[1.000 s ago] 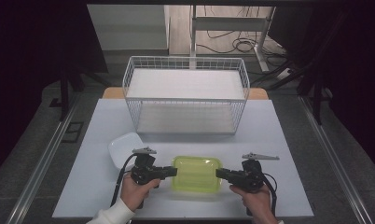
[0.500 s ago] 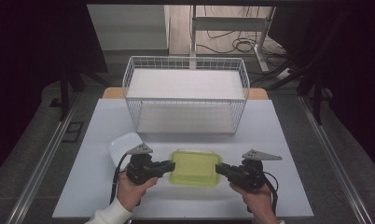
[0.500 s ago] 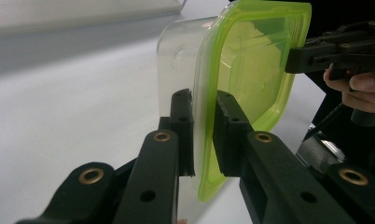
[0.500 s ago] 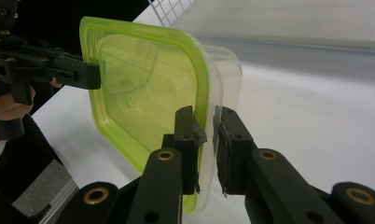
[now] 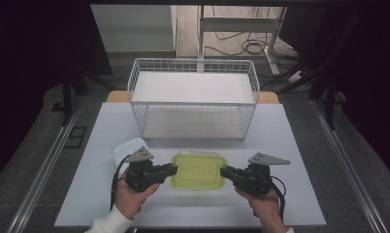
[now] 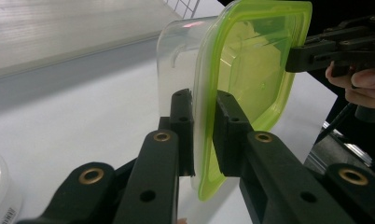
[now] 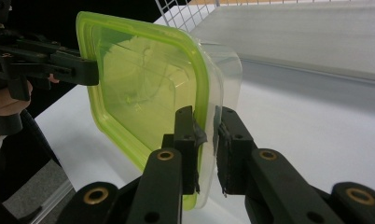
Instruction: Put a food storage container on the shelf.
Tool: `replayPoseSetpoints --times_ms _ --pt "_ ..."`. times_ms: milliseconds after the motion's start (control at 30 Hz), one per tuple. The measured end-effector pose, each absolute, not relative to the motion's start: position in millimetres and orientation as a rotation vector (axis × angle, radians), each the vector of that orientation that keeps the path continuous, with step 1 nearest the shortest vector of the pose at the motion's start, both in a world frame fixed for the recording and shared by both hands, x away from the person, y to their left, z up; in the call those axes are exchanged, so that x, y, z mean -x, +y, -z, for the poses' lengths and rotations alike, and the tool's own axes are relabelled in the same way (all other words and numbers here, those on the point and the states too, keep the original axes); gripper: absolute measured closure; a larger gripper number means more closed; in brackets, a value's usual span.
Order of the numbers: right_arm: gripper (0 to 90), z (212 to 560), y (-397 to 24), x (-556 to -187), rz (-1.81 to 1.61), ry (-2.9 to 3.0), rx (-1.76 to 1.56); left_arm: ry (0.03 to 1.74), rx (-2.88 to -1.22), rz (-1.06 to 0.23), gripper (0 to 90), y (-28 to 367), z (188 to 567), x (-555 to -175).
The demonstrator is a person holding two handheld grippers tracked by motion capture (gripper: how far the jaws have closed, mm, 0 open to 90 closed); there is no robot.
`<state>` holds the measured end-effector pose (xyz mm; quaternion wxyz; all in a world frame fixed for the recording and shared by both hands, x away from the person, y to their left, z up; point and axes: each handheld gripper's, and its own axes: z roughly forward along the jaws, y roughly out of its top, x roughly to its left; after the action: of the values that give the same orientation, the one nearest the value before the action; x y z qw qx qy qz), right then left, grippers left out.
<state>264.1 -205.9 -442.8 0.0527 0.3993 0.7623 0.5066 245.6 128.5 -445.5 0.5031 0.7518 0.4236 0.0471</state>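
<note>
Container with a green lid (image 5: 199, 170) sits low in the high view, at about 6 o'clock from the wire basket (image 5: 193, 99). The left gripper (image 5: 170, 170) pinches its 9 o'clock edge and the right gripper (image 5: 223, 172) pinches its 3 o'clock edge. The box's long side runs from one gripper to the other, so both hands are equally near. The basket's open top lies toward 12 o'clock, with bare table (image 5: 290, 145) between. A white tub (image 5: 126, 149) sits close by at 10 o'clock from the left gripper.

From the left gripper view, the two black jaws are squeezed tight on the rim of the container (image 6: 251, 60), lid and clear wall together. The right gripper (image 6: 293, 56) grips the far edge at 2 o'clock. White table lies under it.

From the right gripper view, its jaws also clamp the rim of the container (image 7: 143, 79). The left gripper (image 7: 94, 72) holds the far edge at 10 o'clock. The basket (image 7: 181, 14) shows at 12 o'clock, with open room on the way.

I think lifting it over the basket's near rim comes next.
</note>
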Motion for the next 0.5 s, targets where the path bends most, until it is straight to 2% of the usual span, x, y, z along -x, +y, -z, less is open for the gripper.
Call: replayPoseSetpoints --times_ms 500 --pt "78.7 423.0 -202.6 -267.0 -1.532 2.302 -1.111 0.983 -1.804 -0.164 79.8 132.1 428.3 -248.1"
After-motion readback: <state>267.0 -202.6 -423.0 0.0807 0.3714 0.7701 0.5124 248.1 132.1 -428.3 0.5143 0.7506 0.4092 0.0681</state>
